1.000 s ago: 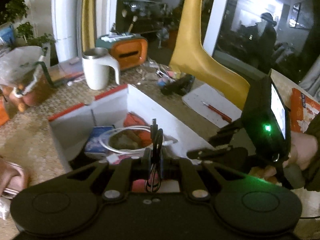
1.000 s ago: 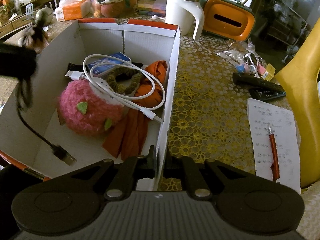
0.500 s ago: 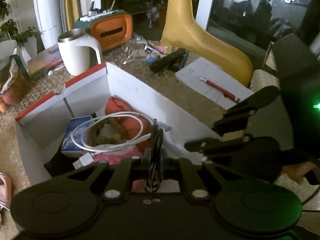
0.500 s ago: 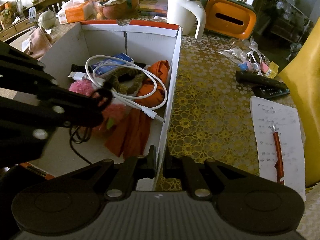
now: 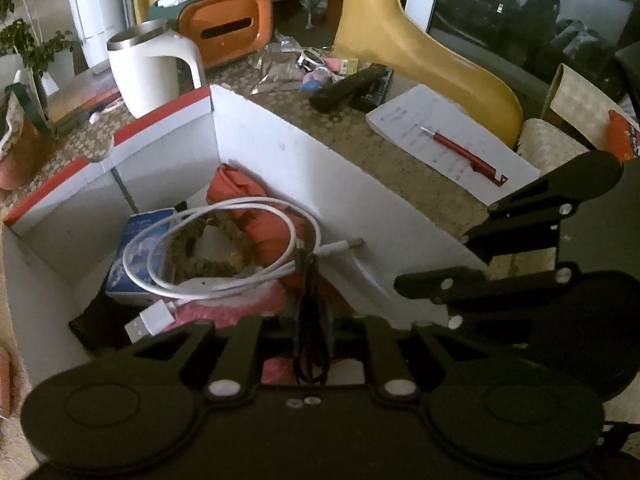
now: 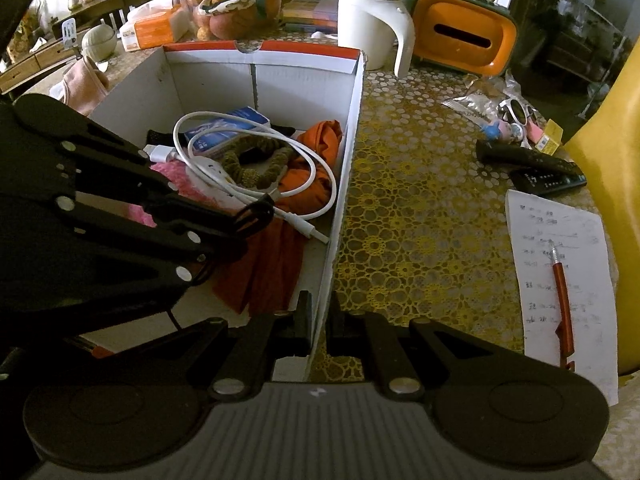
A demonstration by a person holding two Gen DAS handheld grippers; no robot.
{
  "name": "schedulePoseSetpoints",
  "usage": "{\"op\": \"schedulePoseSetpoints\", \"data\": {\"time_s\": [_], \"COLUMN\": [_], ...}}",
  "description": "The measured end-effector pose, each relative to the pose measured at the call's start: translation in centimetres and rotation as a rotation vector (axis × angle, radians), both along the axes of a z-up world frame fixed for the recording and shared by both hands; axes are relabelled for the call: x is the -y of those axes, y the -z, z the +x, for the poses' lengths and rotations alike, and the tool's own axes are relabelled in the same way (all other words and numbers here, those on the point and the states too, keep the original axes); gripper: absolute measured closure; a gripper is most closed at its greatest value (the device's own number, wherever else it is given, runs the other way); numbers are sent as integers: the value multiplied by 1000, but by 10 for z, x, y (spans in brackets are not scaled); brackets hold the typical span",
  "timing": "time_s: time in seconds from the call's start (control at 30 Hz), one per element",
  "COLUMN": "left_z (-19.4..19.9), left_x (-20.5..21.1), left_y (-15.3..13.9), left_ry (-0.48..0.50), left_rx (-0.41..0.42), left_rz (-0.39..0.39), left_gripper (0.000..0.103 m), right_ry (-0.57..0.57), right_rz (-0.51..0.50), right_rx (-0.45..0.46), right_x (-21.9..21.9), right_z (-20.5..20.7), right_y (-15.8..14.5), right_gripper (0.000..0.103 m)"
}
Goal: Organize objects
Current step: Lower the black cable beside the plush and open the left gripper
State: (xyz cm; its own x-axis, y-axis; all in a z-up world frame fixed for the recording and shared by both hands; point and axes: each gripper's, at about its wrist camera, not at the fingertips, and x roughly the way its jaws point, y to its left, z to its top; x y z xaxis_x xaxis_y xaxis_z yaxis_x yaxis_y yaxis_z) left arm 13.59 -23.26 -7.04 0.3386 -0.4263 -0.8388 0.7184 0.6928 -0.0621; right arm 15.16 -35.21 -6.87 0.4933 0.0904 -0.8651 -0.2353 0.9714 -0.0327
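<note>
My left gripper (image 5: 311, 320) is shut on a black cable (image 5: 310, 312) and holds it low inside the white cardboard box (image 5: 260, 128). It also shows in the right wrist view (image 6: 256, 216) over the box contents. My right gripper (image 6: 319, 320) is shut on the box's right wall (image 6: 348, 152) near the front corner. In the box lie a coiled white USB cable (image 6: 256, 152), a brown scrunchie (image 6: 256, 160), orange cloth (image 6: 316, 160), a blue packet (image 6: 228, 128) and a pink plush (image 6: 180, 184), partly hidden by the left gripper.
On the patterned table right of the box lie a paper sheet (image 6: 560, 248) with a red pen (image 6: 562, 300), two black remotes (image 6: 532, 160), and small clutter (image 6: 512, 120). A white mug (image 6: 368, 28) and orange tissue box (image 6: 464, 36) stand behind. A yellow chair (image 5: 420, 40) stands right.
My left gripper has moved forward and down into the box with the black cable, now over the pink plush and orange cloth. My right gripper still grips the box wall.
</note>
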Motion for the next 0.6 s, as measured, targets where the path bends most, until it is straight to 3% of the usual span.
{"op": "schedulePoseSetpoints", "data": {"time_s": [0.6], "left_z": [-11], "left_x": [-22], "left_y": [-14], "left_ry": [-22], "left_rx": [2], "left_rz": [-70], "left_gripper": [75], "right_ry": [6], "right_rz": [-25], "right_rx": [0], "right_x": [-5], "right_z": [-1], "right_y": [-1], "right_gripper": [97]}}
